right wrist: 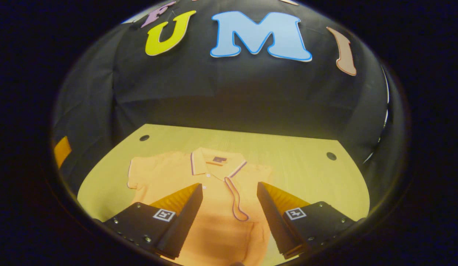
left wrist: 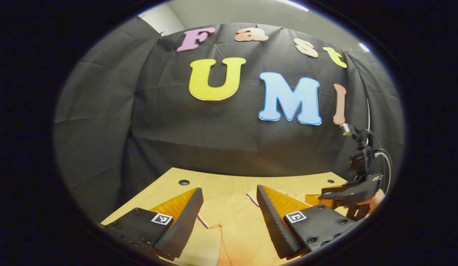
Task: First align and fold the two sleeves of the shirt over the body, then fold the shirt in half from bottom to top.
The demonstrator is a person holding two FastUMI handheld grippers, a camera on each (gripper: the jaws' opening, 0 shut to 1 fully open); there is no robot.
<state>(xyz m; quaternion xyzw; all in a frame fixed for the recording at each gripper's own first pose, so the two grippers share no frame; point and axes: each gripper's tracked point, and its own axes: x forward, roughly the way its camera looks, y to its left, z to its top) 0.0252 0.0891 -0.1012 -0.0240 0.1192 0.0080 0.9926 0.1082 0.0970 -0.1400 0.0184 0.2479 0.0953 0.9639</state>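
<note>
The shirt (right wrist: 199, 184) lies flat and face up on the wooden surface (right wrist: 288, 155), collar toward the booth wall, placket open in a loop. The sleeve on the view's left is spread out; the other side looks already tucked over the body — though I can't be sure from here.

My right gripper (right wrist: 229, 201) hovers over the chest, fingers spread with nothing between them. My left gripper (left wrist: 229, 207) hangs above a trimmed edge of the shirt, fingers likewise apart and empty; in the left gripper view the right gripper sits off to the side with a hand (left wrist: 376, 199) behind it.

I judge the step in hand to be the remaining sleeve. I'd pinch its cuff and shoulder seam together, lift only enough to clear the cloth, and lay it straight across so the edges line up — no dragging the body.

There is a small dark label inside the collar (right wrist: 218, 159); too small to read.
</note>
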